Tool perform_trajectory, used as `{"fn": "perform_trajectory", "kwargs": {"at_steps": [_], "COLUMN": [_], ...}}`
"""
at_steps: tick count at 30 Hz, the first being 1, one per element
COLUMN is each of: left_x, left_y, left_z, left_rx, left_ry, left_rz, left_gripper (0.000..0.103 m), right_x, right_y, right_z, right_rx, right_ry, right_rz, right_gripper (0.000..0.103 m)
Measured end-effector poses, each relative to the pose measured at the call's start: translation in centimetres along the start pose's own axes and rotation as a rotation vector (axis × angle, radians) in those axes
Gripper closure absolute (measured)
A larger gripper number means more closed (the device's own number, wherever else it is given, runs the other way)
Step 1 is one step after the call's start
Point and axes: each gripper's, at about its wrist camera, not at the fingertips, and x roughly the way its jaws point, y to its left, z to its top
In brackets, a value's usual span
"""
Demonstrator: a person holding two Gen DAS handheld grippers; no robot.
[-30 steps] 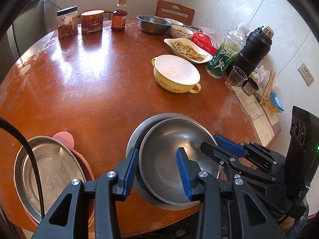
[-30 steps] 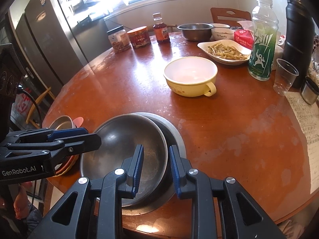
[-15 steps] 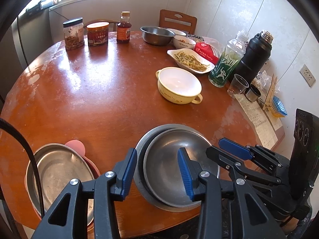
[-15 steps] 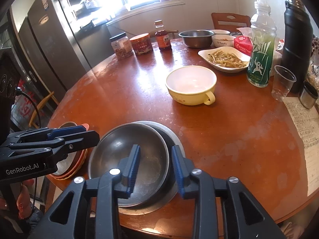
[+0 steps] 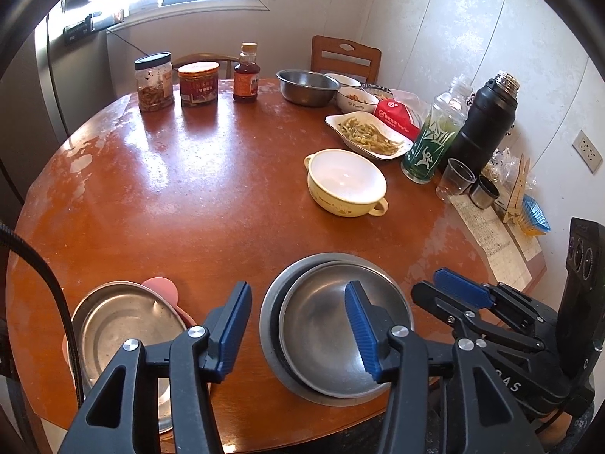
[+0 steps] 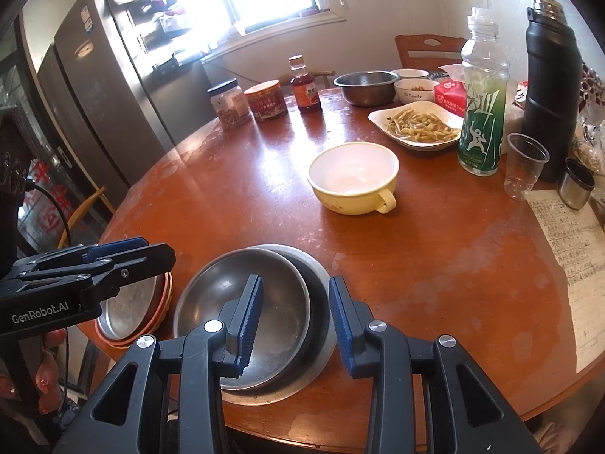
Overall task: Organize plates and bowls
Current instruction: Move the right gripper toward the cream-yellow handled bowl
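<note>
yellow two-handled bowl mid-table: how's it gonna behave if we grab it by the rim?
The yellow bowl looks glazed and glossy, so its rim is probably slick under a tool's pads. It appears empty and wide-based, so it should stay put rather than tip or roll. It seems stiff, likely ceramic or enamel, and could chip if knocked.

A round, worn reddish-brown bench [image 5: 181,196] carries a steel plate [image 5: 270,344] near its front edge, a pink plate [image 5: 162,285] beside it, a yellow two-handled bowl [image 5: 346,181] mid-bench, and jars [image 5: 155,81], a sauce bottle [image 5: 245,72], a steel bowl [image 5: 307,87], a food dish [image 5: 368,136] and a black flask [image 5: 484,125] along the far rim.
</note>
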Motion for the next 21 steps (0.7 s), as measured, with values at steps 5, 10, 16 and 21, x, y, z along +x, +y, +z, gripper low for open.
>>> {"fn": "perform_trajectory", "kwargs": {"at_steps": [5,10,16,21], "left_x": [-0.3,-0.5,-0.8,-0.9], "left_y": [-0.3,-0.7,-1.1,-1.3], "left_z": [0.1,0.6,1.7,2.4], "left_rx": [0.001,0.008,0.011,0.015], "left_ry": [-0.010,-0.023,-0.049,-0.059], "left_rz": [0.011,0.034,0.051,0.052], "left_gripper": [0.051,0.050,0.043,0.041], "right_x": [-0.7,-1.4,-2.3,-2.7], "right_y": [-0.4,-1.2,-2.3,-2.8], "right_z": [0.2,0.7,1.7,2.3], "right_rx": [0.011,0.026,0.042,0.046], "right_ry": [-0.022,-0.052,-0.091,-0.100], "right_rz": [-0.001,-0.025,-0.046,-0.055], "right_gripper": [0.055,0.049,0.044,0.043]}}
